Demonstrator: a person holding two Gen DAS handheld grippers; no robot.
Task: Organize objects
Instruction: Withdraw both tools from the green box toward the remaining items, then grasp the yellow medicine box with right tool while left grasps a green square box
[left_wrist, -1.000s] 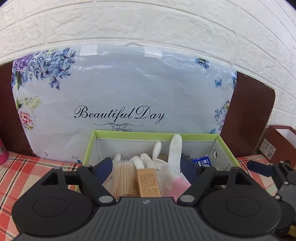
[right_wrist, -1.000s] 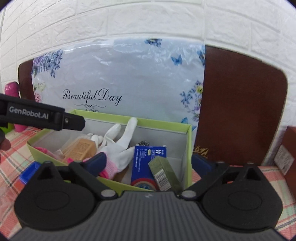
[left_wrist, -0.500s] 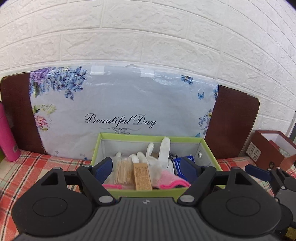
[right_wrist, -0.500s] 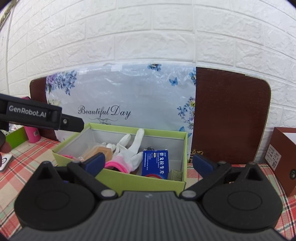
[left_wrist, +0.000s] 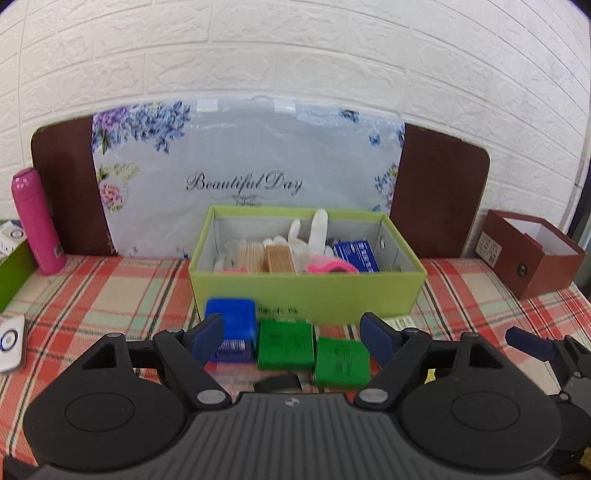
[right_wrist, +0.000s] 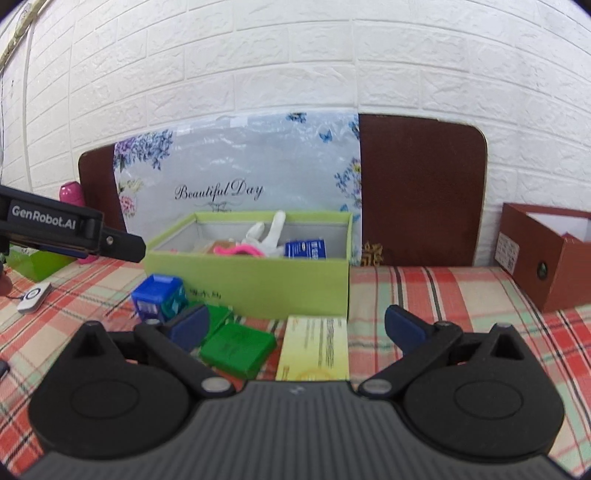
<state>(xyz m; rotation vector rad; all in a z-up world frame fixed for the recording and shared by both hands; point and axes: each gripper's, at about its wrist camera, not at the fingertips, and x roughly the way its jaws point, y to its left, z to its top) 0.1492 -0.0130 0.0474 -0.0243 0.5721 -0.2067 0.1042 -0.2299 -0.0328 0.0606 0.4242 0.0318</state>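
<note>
Both grippers have drawn back from the green box, which now sits mid-frame on the plaid surface, well ahead of them. Left gripper gapes wide and empty over two green packets beside a blue case. Right gripper also stands wide, holding nothing, above a yellow box.

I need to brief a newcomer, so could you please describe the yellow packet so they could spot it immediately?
Find the lime-green box on the plaid tablecloth. In front of its right end lies the yellow packet, flat and printed with text. Its neighbours to the left are green packs and a blue box; it alone is pale yellow.
</note>
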